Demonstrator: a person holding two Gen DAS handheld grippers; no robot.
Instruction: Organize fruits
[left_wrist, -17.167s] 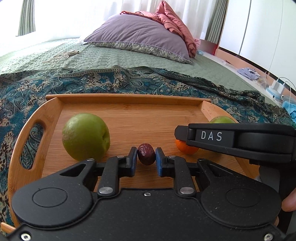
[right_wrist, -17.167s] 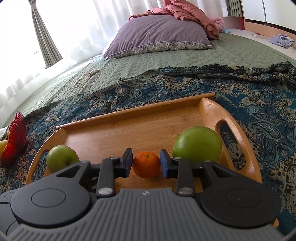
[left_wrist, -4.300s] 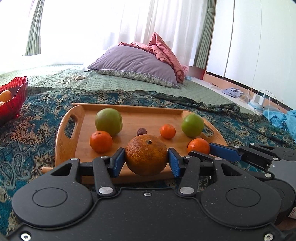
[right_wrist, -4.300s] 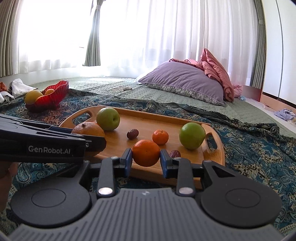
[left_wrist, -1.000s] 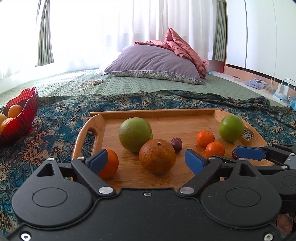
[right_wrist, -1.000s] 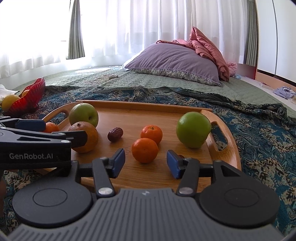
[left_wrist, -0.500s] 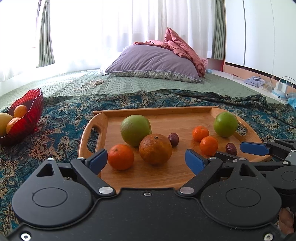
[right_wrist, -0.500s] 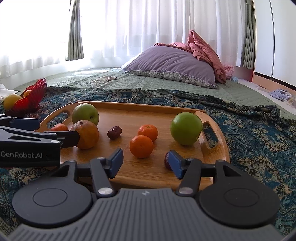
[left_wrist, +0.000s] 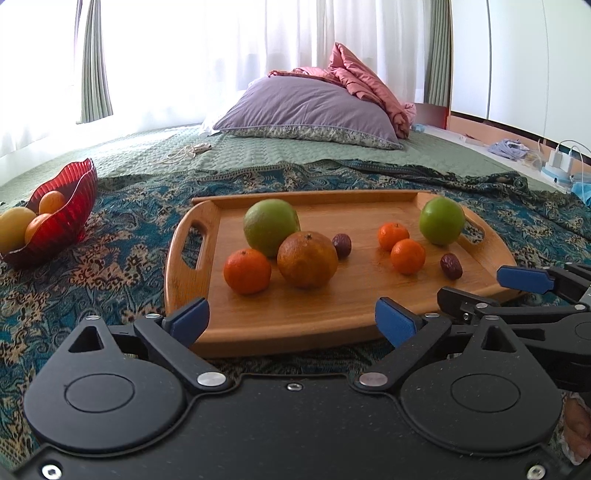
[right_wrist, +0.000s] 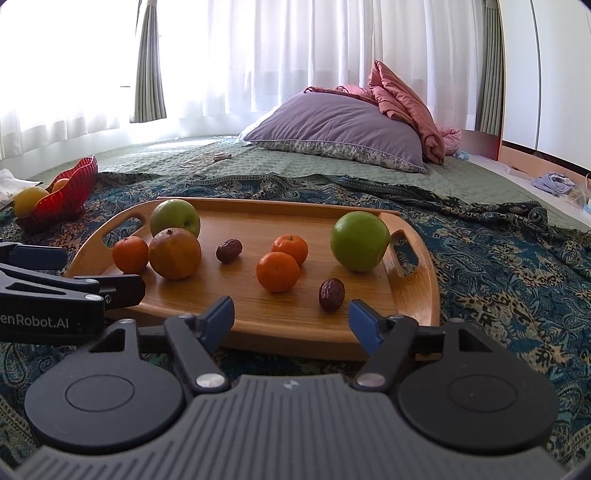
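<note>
- Bamboo tray (left_wrist: 192, 254) on the bed holds every fruit on show: two green apples, the big orange (left_wrist: 307, 259), three mandarins, two dates.
- Left tool (left_wrist: 291, 319) and right tool (right_wrist: 291, 317) have just been opening; both spread, empty, short of the tray's near rim.
- Best to back out level, I'd judge, clear of the near date (right_wrist: 331, 289).
- Red bowl (right_wrist: 70, 192) with more fruit sits well left; nothing blocks them.

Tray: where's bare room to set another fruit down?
Free: the tray's near strip and the middle around the left date. Crowded: the left end by the big orange, the right by the tangerines.
</note>
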